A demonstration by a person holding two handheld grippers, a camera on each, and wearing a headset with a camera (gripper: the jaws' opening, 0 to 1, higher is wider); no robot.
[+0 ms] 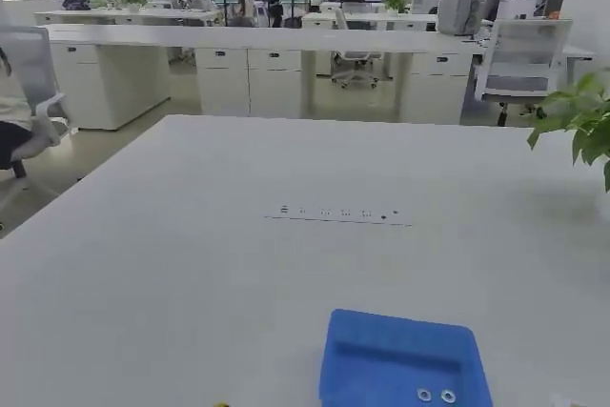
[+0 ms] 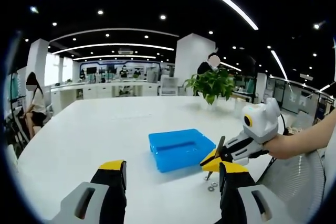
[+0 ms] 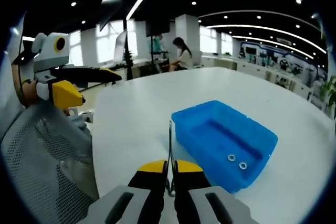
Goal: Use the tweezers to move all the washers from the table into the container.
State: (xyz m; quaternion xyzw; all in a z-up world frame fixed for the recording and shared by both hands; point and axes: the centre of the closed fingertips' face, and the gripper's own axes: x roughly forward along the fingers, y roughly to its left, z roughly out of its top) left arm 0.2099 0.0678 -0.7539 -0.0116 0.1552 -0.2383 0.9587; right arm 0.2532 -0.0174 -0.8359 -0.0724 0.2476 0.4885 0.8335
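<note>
Right claw [image 3: 170, 167] tight around slim tweezers [image 3: 169, 140], left claw [image 2: 172, 167] agape; two silvery washers [image 3: 231, 157] in blue container [image 3: 210, 129].

leafy plant [image 1: 583, 119], inset socket strip [image 1: 338, 214]

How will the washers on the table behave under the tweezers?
The washers look small and flat, so probably light and likelier to slide on the smooth table than roll. The tweezers have thin tips, so one may slip free.

- My left gripper [image 2: 172, 167]: two black jaws capped in yellow, on grey moulded bases.
- My right gripper [image 3: 170, 169]: matching black jaws, yellow caps, grey slotted bases.
</note>
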